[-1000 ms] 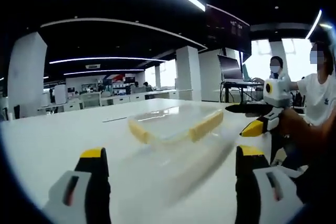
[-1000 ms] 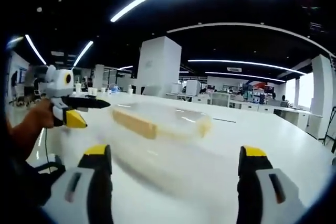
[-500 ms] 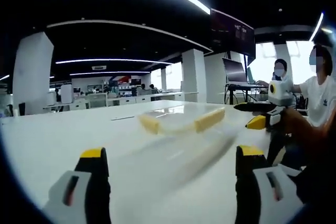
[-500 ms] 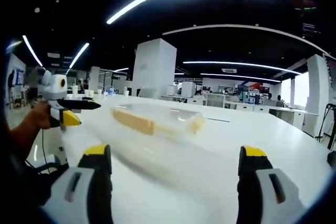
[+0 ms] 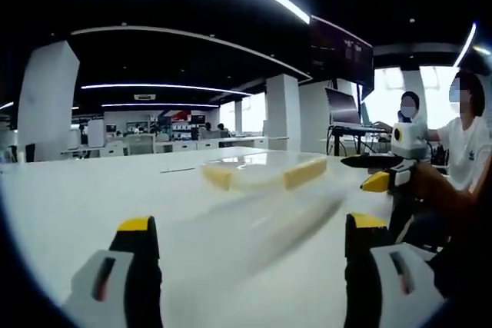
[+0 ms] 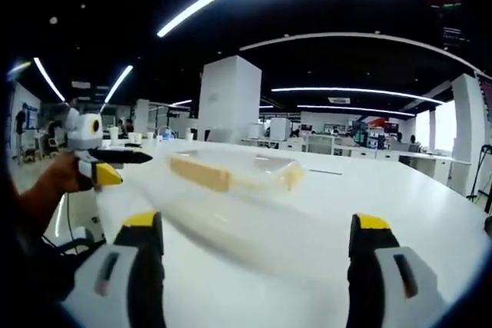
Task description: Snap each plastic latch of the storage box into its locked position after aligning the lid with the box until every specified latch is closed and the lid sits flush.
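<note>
A clear plastic storage box (image 5: 257, 174) with its lid on lies on the white table (image 5: 84, 190), with a yellow latch (image 5: 304, 172) on each of two sides. My left gripper (image 5: 250, 263) is open well short of the box, with nothing between its jaws. The right gripper (image 5: 363, 171) hovers to the right of the box, held by a hand. In the right gripper view the box (image 6: 238, 173) lies ahead with a long yellow latch (image 6: 200, 172) facing me. My right gripper (image 6: 250, 263) is open and apart from it. The left gripper (image 6: 127, 167) hangs at the table's left edge.
Two people (image 5: 469, 140) sit at a desk with a monitor (image 5: 342, 105) beyond the table's right end. White pillars (image 6: 231, 97) and rows of office desks (image 6: 361, 151) stand far behind. The table top (image 6: 400, 197) stretches wide around the box.
Both cameras have sunk closer to table level, so the box looks flatter and higher in each view. Both grippers stay open and touch nothing.
</note>
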The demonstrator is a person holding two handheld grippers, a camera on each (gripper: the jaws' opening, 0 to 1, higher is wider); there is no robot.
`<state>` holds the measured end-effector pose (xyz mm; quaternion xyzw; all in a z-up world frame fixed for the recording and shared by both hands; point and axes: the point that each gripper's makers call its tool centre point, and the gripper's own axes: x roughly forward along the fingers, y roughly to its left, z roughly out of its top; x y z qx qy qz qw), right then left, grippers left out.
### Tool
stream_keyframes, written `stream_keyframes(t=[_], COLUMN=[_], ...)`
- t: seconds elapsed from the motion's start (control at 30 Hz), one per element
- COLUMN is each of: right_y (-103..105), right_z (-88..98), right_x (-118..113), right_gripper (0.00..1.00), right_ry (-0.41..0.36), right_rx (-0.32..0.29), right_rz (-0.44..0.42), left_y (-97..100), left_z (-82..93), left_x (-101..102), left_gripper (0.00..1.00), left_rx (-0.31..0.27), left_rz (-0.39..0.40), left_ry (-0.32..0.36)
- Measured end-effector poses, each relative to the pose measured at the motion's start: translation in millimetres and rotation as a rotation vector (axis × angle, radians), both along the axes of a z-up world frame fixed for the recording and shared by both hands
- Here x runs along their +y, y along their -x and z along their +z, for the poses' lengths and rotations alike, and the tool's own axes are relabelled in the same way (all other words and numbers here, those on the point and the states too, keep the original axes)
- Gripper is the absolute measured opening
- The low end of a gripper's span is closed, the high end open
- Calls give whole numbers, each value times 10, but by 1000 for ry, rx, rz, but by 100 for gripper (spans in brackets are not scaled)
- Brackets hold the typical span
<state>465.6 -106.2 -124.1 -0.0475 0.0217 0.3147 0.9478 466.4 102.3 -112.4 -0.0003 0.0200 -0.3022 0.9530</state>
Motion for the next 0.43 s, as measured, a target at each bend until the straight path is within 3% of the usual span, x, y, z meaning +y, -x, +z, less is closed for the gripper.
stream_keyframes(t=[0.43], right_y=[-17], right_z=[-12], right_x=[-13], right_gripper=[100], right_ry=[16], right_rx=[-15], right_rz=[-7], left_y=[9], left_z=[-55], left_x=[11], left_gripper=[99], left_rx=[17], left_rz=[12], left_ry=[-4])
